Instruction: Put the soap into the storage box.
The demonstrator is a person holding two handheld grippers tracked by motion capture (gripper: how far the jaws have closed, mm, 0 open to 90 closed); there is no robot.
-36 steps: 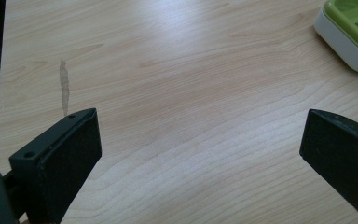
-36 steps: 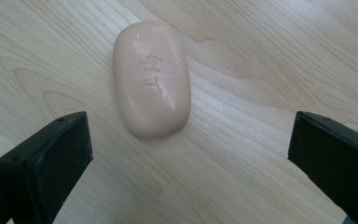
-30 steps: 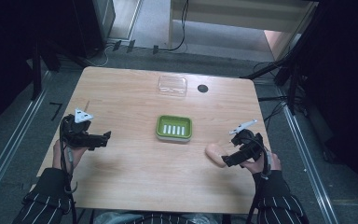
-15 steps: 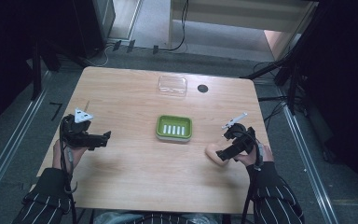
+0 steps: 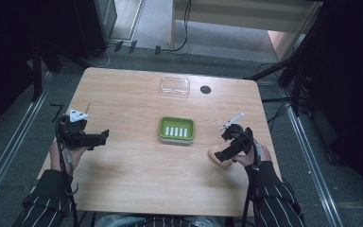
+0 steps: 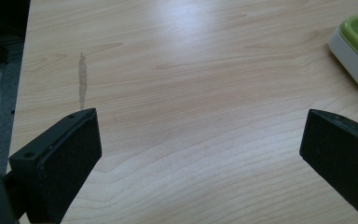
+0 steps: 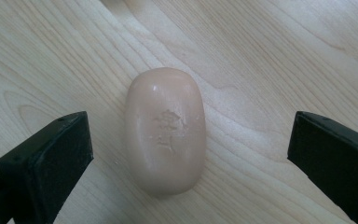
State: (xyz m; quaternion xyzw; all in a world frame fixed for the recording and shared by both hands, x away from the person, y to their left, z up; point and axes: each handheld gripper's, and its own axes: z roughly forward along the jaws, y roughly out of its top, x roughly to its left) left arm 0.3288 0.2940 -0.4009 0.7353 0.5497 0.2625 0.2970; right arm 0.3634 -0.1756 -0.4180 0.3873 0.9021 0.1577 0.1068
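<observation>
One soap bar near tabletop right edge — between spread jaws of right hand-held gripper, untouched; left hand-held gripper released — bare wood around.

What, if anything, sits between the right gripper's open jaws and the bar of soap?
Nothing visible. The right gripper is open, and the soap lies on bare table between its jaws, with clear wood on both sides.

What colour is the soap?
Pale peachy pink soap, seen best in the right gripper view.
</observation>
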